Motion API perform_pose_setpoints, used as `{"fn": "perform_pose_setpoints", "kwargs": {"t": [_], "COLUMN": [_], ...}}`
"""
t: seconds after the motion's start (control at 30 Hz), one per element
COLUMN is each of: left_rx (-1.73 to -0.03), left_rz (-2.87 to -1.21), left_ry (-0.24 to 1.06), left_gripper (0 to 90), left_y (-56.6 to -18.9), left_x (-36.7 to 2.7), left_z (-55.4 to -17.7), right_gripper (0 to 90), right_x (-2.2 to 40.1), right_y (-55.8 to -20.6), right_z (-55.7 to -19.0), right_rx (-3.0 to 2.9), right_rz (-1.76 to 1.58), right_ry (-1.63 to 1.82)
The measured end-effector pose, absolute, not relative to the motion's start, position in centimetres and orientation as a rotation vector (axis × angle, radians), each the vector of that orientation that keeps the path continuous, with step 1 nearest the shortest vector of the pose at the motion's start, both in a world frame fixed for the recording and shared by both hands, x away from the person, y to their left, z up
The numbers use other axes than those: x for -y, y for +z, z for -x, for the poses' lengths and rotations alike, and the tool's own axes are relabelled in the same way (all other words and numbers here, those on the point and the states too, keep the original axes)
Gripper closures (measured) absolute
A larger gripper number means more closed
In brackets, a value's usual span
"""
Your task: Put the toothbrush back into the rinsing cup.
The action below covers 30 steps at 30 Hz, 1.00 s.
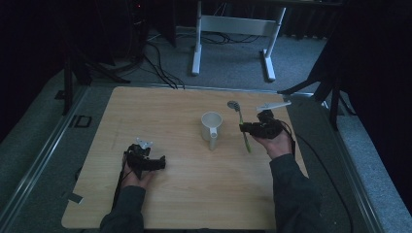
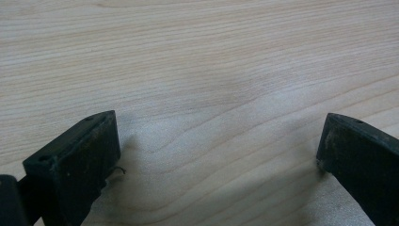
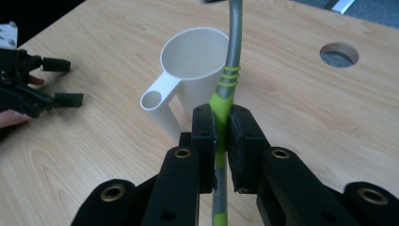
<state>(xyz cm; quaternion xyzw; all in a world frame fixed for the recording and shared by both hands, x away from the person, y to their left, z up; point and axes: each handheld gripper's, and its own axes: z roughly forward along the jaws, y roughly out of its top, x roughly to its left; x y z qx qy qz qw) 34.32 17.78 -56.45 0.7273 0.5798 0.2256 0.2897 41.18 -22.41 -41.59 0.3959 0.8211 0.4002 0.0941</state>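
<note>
A white cup (image 1: 212,124) with a flat handle stands upright near the middle of the wooden table (image 1: 170,107). To its right, my right gripper (image 1: 241,127) is shut on a utensil (image 1: 243,130) with a green and grey handle. Its round grey head points toward the table's far side. In the right gripper view the pads (image 3: 207,129) pinch the green handle (image 3: 221,101), and the cup (image 3: 193,56) stands just beyond them. My left gripper (image 1: 160,162) rests low on the table at the front left, open. Only bare wood lies between its fingers (image 2: 75,160). The left gripper (image 3: 70,81) appears far left.
A round hole (image 3: 339,54) is cut into the tabletop at the far right. Behind the table stands a white desk frame (image 1: 233,29), with cables (image 1: 160,63) across the grey floor. Dark stands flank both sides. Bare wood lies between the two hands.
</note>
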Motion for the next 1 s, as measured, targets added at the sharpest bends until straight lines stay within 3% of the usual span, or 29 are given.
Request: {"fn": "perform_pose_setpoints", "kwargs": {"t": [1.0], "left_rx": [-1.544], "left_rz": [-1.942], "left_ry": [0.6], "left_gripper": [0.1], "left_y": [-56.5], "left_x": [-17.6], "left_z": [-34.4], "right_gripper": [81.8], "right_x": [21.1], "right_y": [-40.0], "right_z": [-41.5], "right_rx": [-2.289], "right_rz": [-1.137], "right_ry": [1.382]}}
